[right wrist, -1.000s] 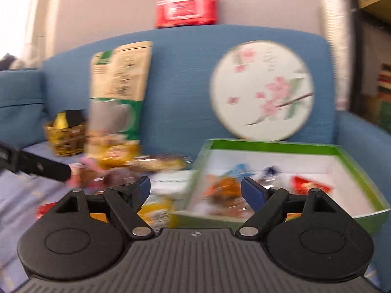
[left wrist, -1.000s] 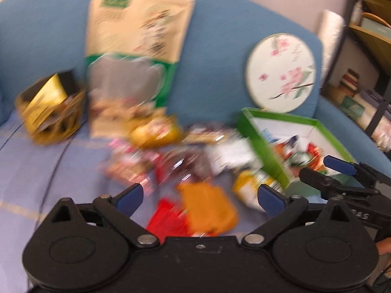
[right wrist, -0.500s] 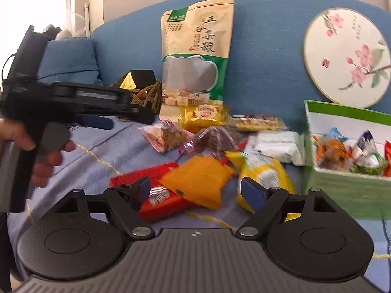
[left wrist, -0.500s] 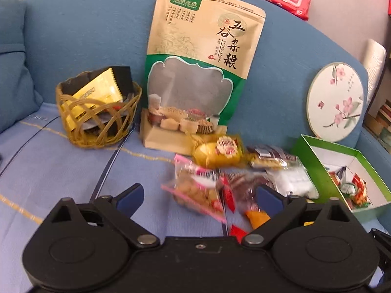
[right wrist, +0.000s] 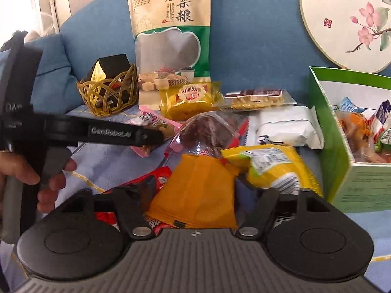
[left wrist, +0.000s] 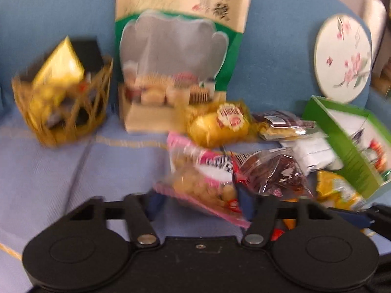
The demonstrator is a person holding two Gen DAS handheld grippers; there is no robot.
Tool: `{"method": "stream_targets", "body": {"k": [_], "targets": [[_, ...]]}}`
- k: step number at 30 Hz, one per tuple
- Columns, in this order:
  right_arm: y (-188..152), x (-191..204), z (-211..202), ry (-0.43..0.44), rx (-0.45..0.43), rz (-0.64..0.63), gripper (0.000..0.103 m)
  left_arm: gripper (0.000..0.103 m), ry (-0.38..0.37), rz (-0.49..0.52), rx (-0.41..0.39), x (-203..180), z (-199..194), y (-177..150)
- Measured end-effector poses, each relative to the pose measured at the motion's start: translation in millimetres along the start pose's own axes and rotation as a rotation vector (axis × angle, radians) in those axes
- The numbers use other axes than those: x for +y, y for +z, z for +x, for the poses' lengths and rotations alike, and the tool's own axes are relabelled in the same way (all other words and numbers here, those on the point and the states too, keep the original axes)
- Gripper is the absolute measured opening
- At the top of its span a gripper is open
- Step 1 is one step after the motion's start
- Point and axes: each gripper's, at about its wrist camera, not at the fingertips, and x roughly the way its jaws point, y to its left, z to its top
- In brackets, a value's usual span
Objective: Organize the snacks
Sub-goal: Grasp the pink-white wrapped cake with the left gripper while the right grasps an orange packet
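Snack packs lie piled on a blue sofa seat. My left gripper (left wrist: 199, 201) is open, its fingers on either side of a pink peanut pack (left wrist: 202, 183). It also shows in the right wrist view (right wrist: 146, 136), reaching in from the left. My right gripper (right wrist: 195, 188) is open around an orange packet (right wrist: 198, 190), which lies beside a yellow pack (right wrist: 273, 166) and on a red pack (right wrist: 156, 178). A dark red pack (right wrist: 210, 131), a yellow cake pack (right wrist: 190, 97) and a white pack (right wrist: 288, 127) lie behind. A green box (right wrist: 327, 134) with snacks stands at the right.
A woven basket (right wrist: 110, 95) with a black box and yellow packet sits at the back left. A tall grain pouch (right wrist: 171, 41) and a round floral fan (right wrist: 347, 19) lean on the sofa back. A blue cushion (right wrist: 52, 73) is at the left.
Both grippers have moved forward and down into the pile. The left now straddles the pink pack, the right the orange packet. Both sets of fingers have drawn closer together.
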Motion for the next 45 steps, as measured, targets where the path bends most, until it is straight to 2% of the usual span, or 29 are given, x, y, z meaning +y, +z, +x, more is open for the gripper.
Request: {"method": "stream_targets", "body": {"k": [1,3,4,5,6,7,10,12,16,19,21,22,23,26,27,28,31,32,33,34,35,38,40,41,42,45], "targets": [[-1,-3,-4,0.011,0.008,-0.001,0.098,0.074,-0.017,-0.031,0.011,4,-2,-1],[-5,-7,-13,0.038,0.020,0.000,0.093,0.065,-0.014,-0.029,0.012,5,-9,-2],[-7,-9,-16,0.044,0.020,-0.001,0.093,0.065,-0.017,-0.022,0.013,5,-12,-1],[-8,-10,-18,0.052,0.022,-0.006,0.093,0.068,-0.011,-0.025,0.006,4,-15,0],[-9,-10,-20,0.064,0.021,-0.014,0.093,0.082,0.002,-0.026,-0.012,3,-18,1],[-10,-10,-21,0.069,0.021,-0.025,0.093,0.103,0.023,-0.016,-0.044,1,-22,1],[-10,-7,-19,0.057,-0.001,-0.028,0.094,0.103,0.096,0.030,-0.154,-6,-34,3],[-11,-3,-17,0.042,-0.019,-0.054,0.095,0.103,0.079,0.069,-0.184,-11,-35,10],[-13,4,-17,0.011,-0.053,-0.112,0.097,0.103,-0.016,0.164,-0.125,-21,-10,29],[-13,3,-18,0.011,-0.060,-0.125,0.098,0.103,-0.001,0.172,-0.044,-15,8,17],[-12,2,-18,0.015,-0.058,-0.121,0.098,0.088,-0.001,0.145,0.027,-4,16,8],[-12,2,-18,0.016,-0.059,-0.121,0.098,0.081,0.000,0.125,0.001,-1,11,5],[-12,2,-19,0.017,-0.059,-0.123,0.098,0.079,0.010,0.111,0.011,0,8,4],[-13,3,-19,0.016,-0.062,-0.126,0.100,0.085,-0.039,0.060,0.020,2,-1,0],[-13,5,-18,0.016,-0.064,-0.126,0.103,0.099,-0.049,0.043,0.012,2,-2,-2],[-12,5,-17,0.013,-0.066,-0.127,0.103,0.103,-0.050,0.035,0.005,1,-1,-3],[-12,7,-12,0.004,-0.063,-0.131,0.103,0.103,-0.024,0.058,-0.001,-6,0,-3],[-12,6,-12,0.008,-0.060,-0.129,0.103,0.102,-0.020,0.062,-0.005,-7,0,-4],[-12,4,-11,0.014,-0.055,-0.120,0.103,0.097,-0.016,0.061,-0.008,-6,0,-5],[-11,1,-9,0.023,-0.045,-0.095,0.103,0.086,-0.004,0.059,-0.012,-6,0,-6],[-11,-3,-7,0.035,-0.031,-0.054,0.103,0.083,0.004,0.059,-0.014,-5,0,-7],[-8,-13,3,0.076,0.005,0.079,0.103,0.080,0.015,0.017,-0.025,-3,0,-8],[-8,-8,6,0.064,0.003,0.075,0.103,0.076,0.023,0.012,-0.035,-6,0,-9],[-9,-6,5,0.054,0.001,0.067,0.096,0.075,0.022,0.016,-0.037,-7,-2,-11],[-10,-4,5,0.043,0.012,0.056,0.083,0.074,0.017,0.018,-0.038,-8,-3,-12],[-9,-6,-7,0.054,-0.011,0.057,0.064,0.072,0.008,-0.004,-0.037,-8,-8,-11]]}}
